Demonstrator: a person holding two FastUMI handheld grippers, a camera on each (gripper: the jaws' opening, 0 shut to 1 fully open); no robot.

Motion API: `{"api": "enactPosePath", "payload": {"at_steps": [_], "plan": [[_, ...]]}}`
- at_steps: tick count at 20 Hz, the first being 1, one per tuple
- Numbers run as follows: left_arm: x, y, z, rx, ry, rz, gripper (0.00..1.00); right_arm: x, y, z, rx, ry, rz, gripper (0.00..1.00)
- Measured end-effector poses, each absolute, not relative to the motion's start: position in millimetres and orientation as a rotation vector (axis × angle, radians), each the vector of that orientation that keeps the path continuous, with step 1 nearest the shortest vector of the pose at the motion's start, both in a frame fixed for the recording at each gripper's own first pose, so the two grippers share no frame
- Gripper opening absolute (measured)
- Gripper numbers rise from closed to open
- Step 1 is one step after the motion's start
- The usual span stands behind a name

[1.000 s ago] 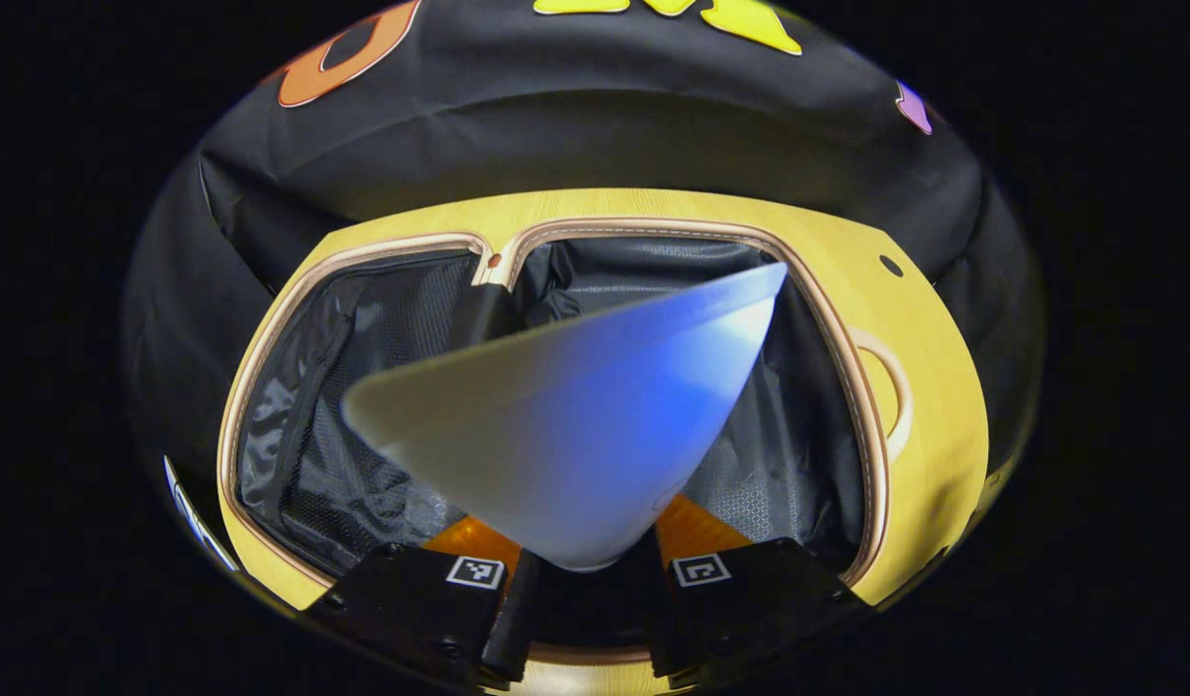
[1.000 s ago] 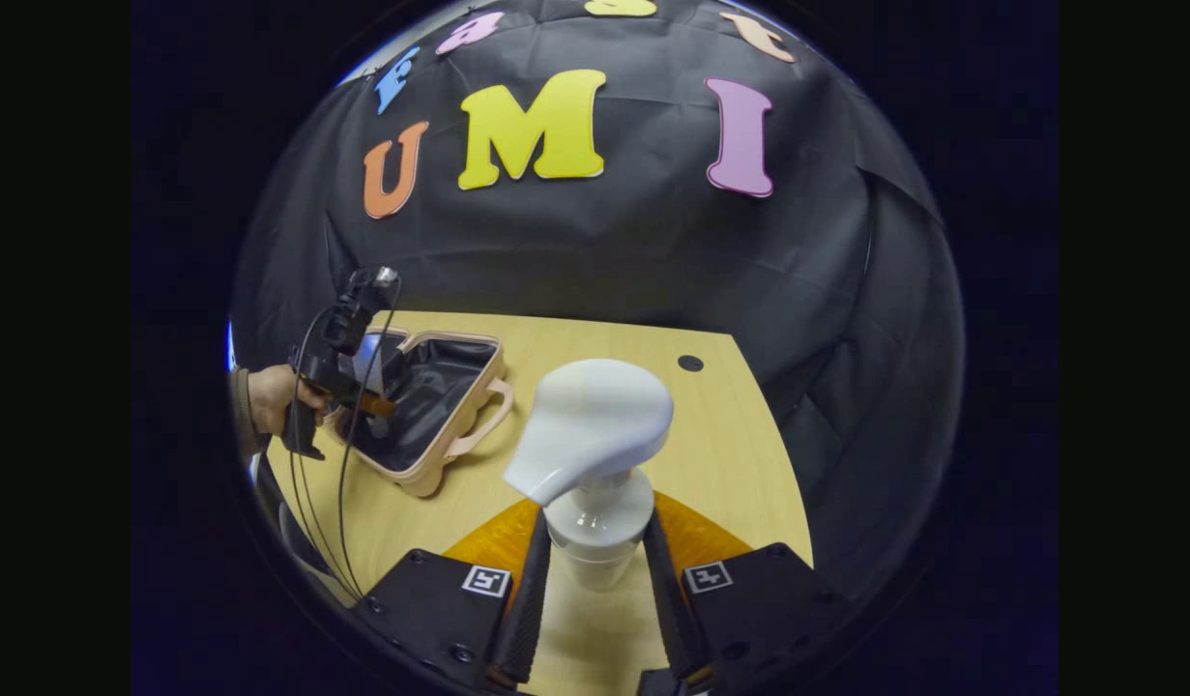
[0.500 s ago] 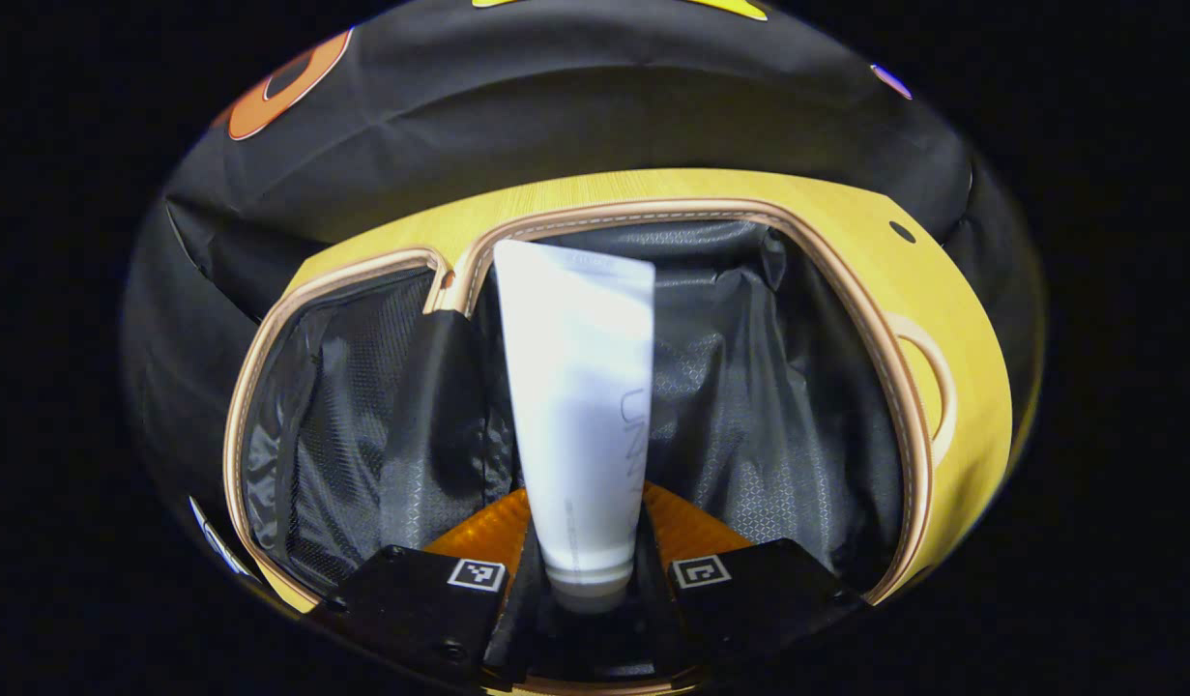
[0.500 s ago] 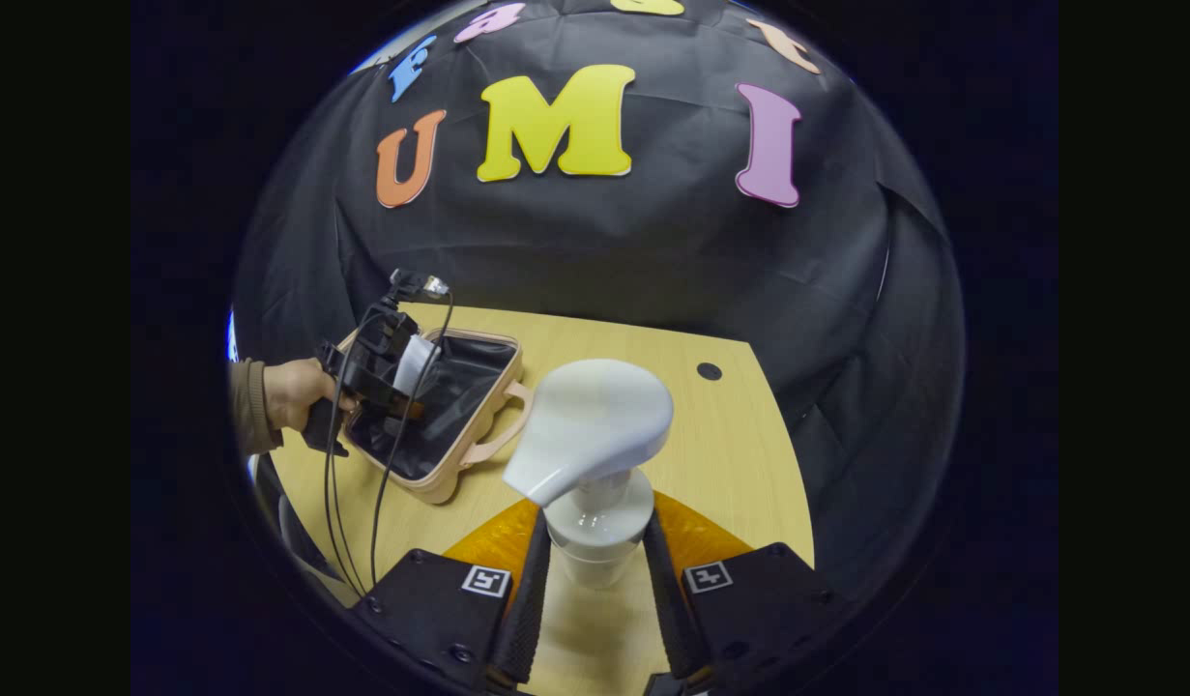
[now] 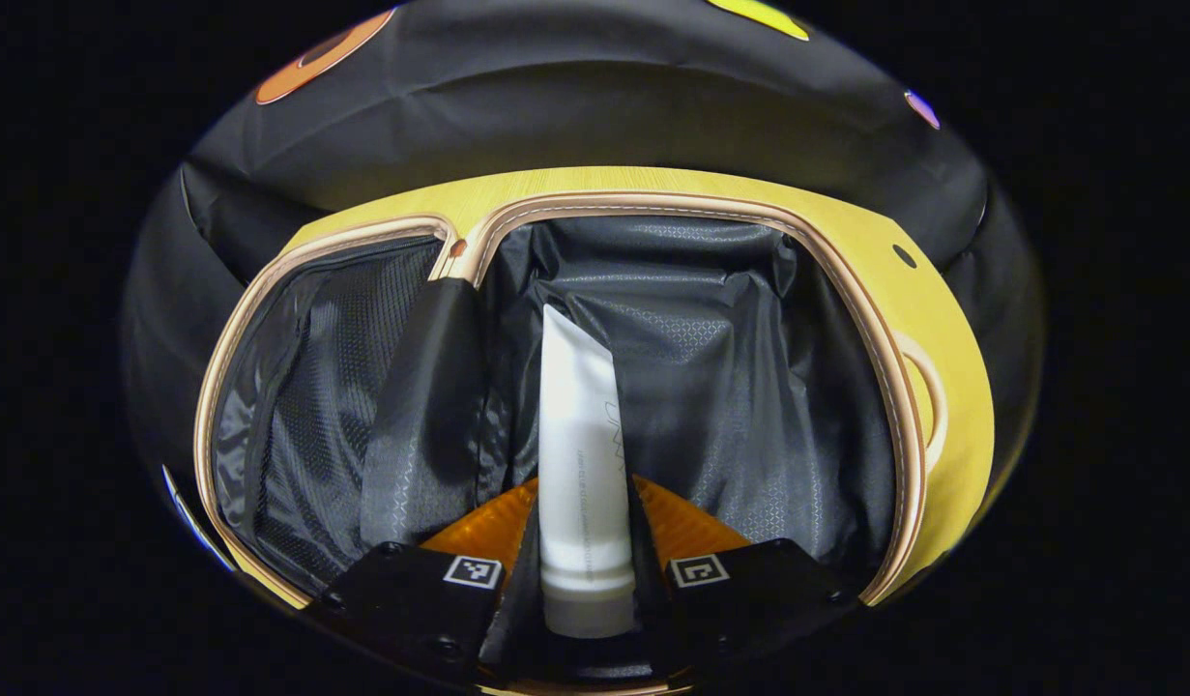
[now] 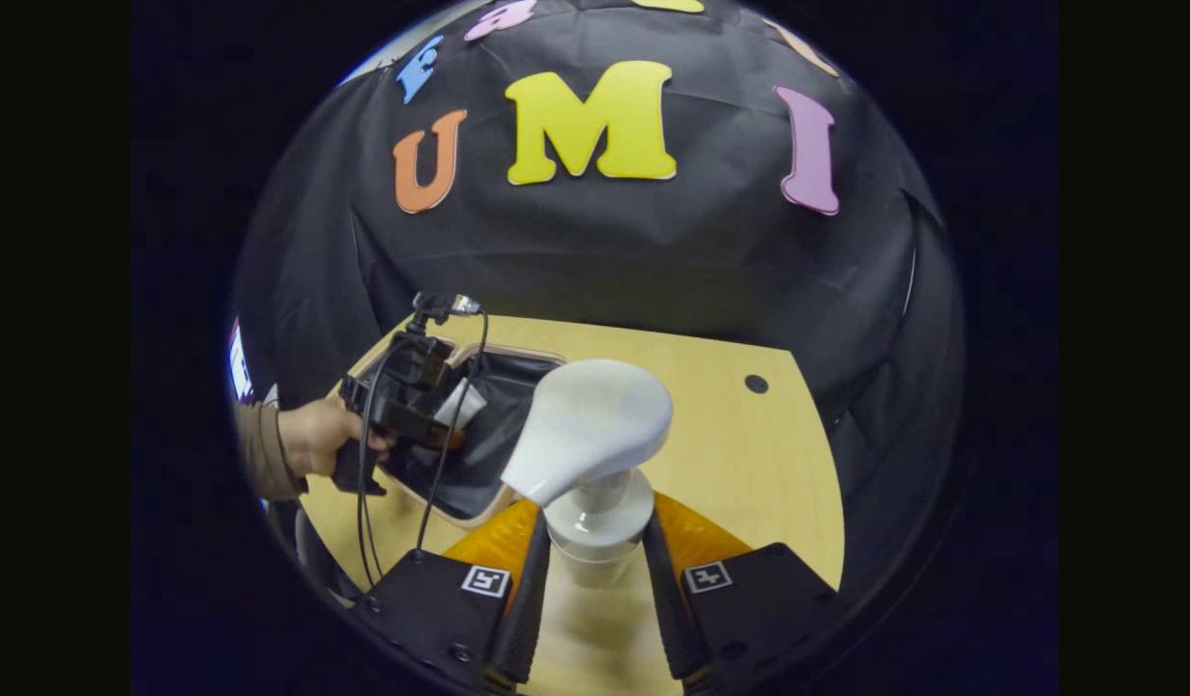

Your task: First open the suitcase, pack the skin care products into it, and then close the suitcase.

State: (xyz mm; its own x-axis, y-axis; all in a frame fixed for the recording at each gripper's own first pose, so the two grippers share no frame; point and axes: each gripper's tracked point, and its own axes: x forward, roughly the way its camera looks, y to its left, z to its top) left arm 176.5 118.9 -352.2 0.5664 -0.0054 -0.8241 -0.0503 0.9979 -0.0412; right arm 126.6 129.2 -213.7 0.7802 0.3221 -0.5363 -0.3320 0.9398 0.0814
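The wooden table runs back to the booth's black cloth wall, with bare top open to the right of the suitcase out to its rounded far edge, where a small dark hole sits. The suitcase lies open on the table's left part; in the left gripper view its tan stitched rim frames two black-lined halves, a mesh-lined one at the left and a deeper, creased one at the right, with a tan handle loop on the right outer edge and a strip of table showing beyond the far rim. In the right gripper view a hand in a brown sleeve holds the left gripper over the suitcase's near edge, cables trailing down from it. That gripper is closed on a white tube, both fingers pressing its sides near the cap end, and the tube points forward and down into the right half, the lining free on either side of it. The right gripper is clamped on the neck of a white pump bottle, held above the table just right of the suitcase, its broad pump head overlapping the suitcase's right rim from this angle.
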Motion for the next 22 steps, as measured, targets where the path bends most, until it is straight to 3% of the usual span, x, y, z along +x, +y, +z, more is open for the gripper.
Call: {"api": "enactPosePath", "payload": {"at_steps": [1, 3, 4, 5, 8, 9, 11, 18, 22], "plan": [[178, 117, -347, -0.08, 0.943, 0.018, 0.5, 134, 141, -209, -0.014, 0.57, 0.366, 0.48], [180, 116, -329, -0.093, 0.877, 0.008, 0.72, 148, 166, -195, 0.002, 0.553, 0.398, 0.48], [179, 116, -318, -0.1, 0.847, 0.005, 0.56, 155, 181, -190, 0.009, 0.55, 0.416, 0.48], [177, 116, -307, -0.113, 0.812, 0.002, 0.75, 162, 194, -185, 0.013, 0.548, 0.435, 0.48], [160, 120, -270, -0.138, 0.694, -0.005, 0.8, 176, 237, -183, 0.026, 0.552, 0.487, 0.48], [152, 129, -260, -0.136, 0.666, 0.02, 0.9, 182, 251, -185, 0.036, 0.558, 0.498, 0.48], [131, 153, -242, -0.128, 0.635, 0.108, 0.99, 190, 277, -194, 0.035, 0.564, 0.513, 0.48], [71, 204, -176, -0.125, 0.443, 0.195, 1.0, 180, 316, -285, -0.007, 0.758, 0.474, 0.48], [50, 213, -107, -0.164, 0.177, 0.144, 0.99, 166, 317, -314, -0.008, 0.866, 0.466, 0.48]]}}
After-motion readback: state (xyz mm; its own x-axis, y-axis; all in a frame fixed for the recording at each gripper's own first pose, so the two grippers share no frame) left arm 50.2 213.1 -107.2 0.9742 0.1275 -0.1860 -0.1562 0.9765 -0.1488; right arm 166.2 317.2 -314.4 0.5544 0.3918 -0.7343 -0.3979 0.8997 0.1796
